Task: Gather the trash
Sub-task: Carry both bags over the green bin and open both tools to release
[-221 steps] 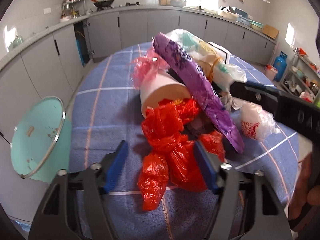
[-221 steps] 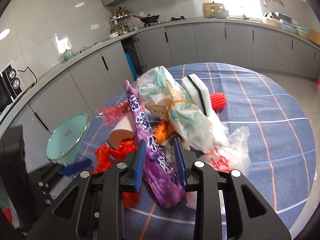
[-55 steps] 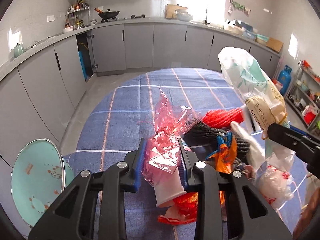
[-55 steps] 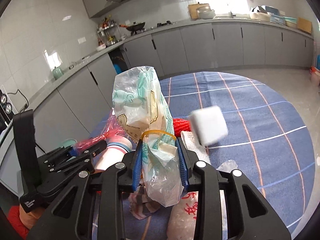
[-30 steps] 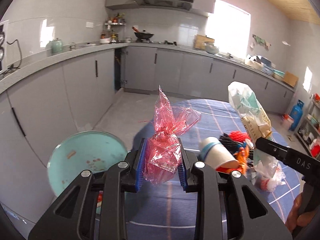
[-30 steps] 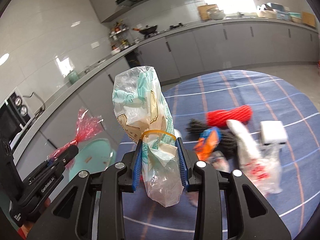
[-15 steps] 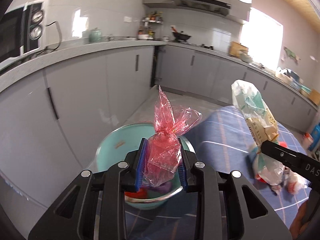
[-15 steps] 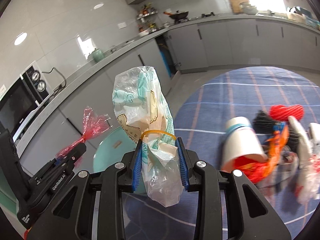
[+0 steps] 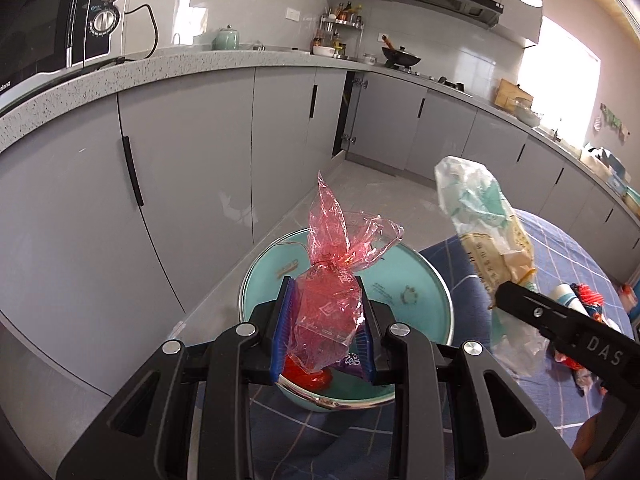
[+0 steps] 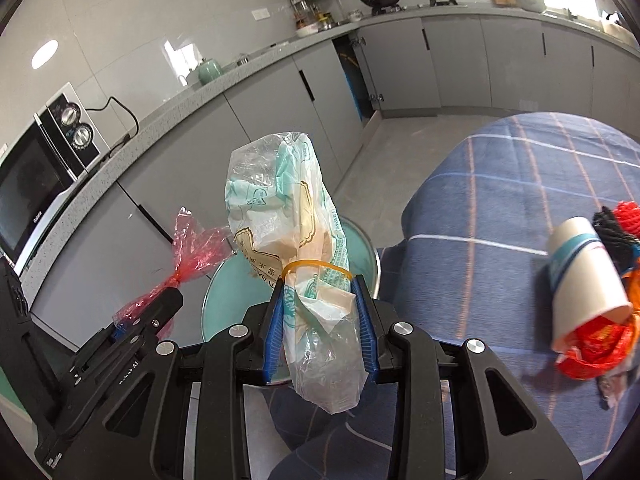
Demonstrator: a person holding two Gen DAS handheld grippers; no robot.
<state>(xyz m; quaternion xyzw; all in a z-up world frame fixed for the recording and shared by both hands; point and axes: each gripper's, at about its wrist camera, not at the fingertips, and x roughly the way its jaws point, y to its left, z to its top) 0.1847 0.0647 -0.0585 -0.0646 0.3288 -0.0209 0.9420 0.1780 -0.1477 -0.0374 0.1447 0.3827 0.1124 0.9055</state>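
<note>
My left gripper [image 9: 325, 330] is shut on a crumpled pink cellophane bag [image 9: 328, 304], held directly over the turquoise bin [image 9: 416, 284] beside the table. Red and purple wrappers lie in the bin under the bag. My right gripper [image 10: 320, 330] is shut on a clear plastic bag with green print and a yellow rubber band [image 10: 286, 216], just right of the bin; the same bag [image 9: 486, 240] shows in the left wrist view. The left gripper with the pink bag [image 10: 188, 256] appears at the left of the right wrist view.
The blue checked tablecloth [image 10: 500, 216] covers the round table at right. A white paper cup [image 10: 582, 272] lies on it with red, orange and black trash behind. Grey cabinets [image 9: 192, 168] and a counter with a microwave [image 10: 36, 172] run along the wall.
Both grippers swung left from the table toward the bin, each keeping its bag. The bin now sits right under the pink bag, larger and closer in both views.
</note>
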